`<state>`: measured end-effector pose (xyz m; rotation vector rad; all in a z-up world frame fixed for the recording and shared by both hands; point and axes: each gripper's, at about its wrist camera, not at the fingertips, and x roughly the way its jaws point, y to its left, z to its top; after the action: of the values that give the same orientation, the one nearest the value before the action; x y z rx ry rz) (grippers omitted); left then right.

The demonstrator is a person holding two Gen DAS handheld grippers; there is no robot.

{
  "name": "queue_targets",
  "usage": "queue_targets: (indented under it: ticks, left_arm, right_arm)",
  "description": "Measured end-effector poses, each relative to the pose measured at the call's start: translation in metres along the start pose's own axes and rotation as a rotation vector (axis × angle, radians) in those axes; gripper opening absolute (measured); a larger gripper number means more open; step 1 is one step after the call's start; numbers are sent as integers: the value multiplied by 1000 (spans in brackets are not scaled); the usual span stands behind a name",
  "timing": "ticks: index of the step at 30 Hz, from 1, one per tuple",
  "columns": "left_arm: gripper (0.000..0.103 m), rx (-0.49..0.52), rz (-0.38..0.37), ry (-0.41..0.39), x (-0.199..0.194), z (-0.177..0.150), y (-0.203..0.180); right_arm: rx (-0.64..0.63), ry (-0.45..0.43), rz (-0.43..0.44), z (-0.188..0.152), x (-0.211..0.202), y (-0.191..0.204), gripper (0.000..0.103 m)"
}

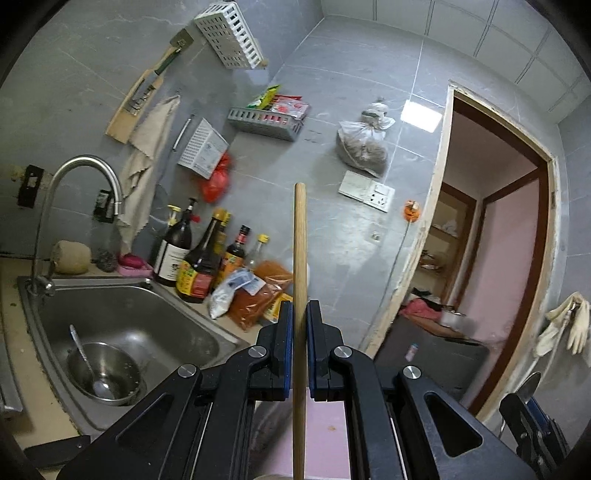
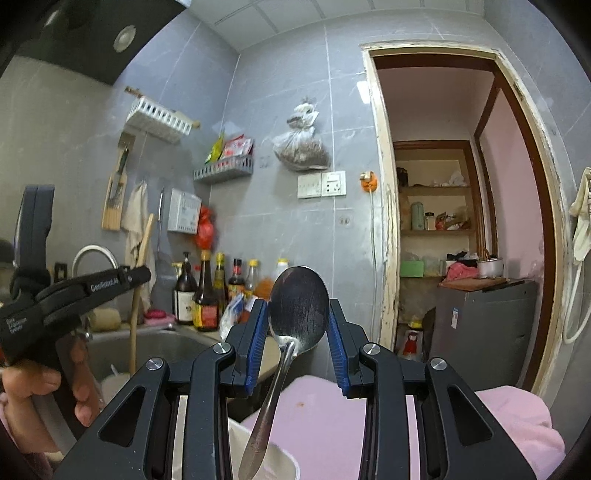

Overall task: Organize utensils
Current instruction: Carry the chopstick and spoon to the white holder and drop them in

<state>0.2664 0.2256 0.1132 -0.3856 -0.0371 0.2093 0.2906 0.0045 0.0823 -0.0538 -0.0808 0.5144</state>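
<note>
the left gripper (image 1: 299, 314) is clenched tight on a wooden stick handle (image 1: 300, 258), its blue-lined jaws pinching the shaft low down; the stick runs straight up past the fingertips and down out of the bottom of the left wrist view, where its lower end cannot be made out. the right gripper (image 2: 298, 317) is grasping a metal spoon (image 2: 295, 306) by the bowl, with the jaws part-way apart and a blue pad against each edge of it; the bowl stands upright between the tips and the handle slants down toward the camera, over the rim of a white cup (image 2: 280, 459) below.

left of and below the left gripper lies a steel sink (image 1: 122, 310) with a steel bowl (image 1: 105, 373) in it, a ladle (image 1: 86, 360) resting inside the bowl, and a curved faucet (image 1: 74, 192) behind. sauce bottles (image 1: 201, 258) and bagged spices (image 1: 255, 295) crowd the counter just ahead of the left jaw. on the wall above hang a white slotted basket (image 1: 231, 35), a grey rack (image 1: 266, 123) and a cloth (image 1: 147, 155).

right of both grippers an open doorway (image 2: 443, 184) gives free room, with a grey cabinet (image 2: 487, 317) inside. in the right wrist view the left gripper shows at the left edge, a hand (image 2: 44, 384) wrapped around its grip.
</note>
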Motion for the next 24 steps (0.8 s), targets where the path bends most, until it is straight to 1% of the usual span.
queue_targets:
  ticks: [4,7,10,14,16,19,22,24]
  left_arm:
    - [5,18,16,-4,-6,-15,-3]
    - [5,30,26,-4,-8,-26,-5]
    - [5,35,13,35,-6,-36,-7]
    - [5,71,-8,86,-6,-47,-13]
    - [5,58,-28,122,-7,-50,-13]
    - [5,39,-35,169,-10,-54,-9]
    - [6,-1,-47,219,-11,-56,-2]
    - [7,-28,-56,232,-15,-55,2]
  right_arm:
    - [-33,37,6,-14,4,8,30]
    - [-51,91,5,-25,6,12,30]
    - [-43,138,1,-32,9,12,30]
    - [-22,186,17,-38,10,11,30]
    - [-17,197,27,-38,9,11,30]
    - [-15,204,42,-37,4,12,30]
    - [-2,207,61,-36,-2,12,34]
    - [5,210,67,-36,-5,12,35]
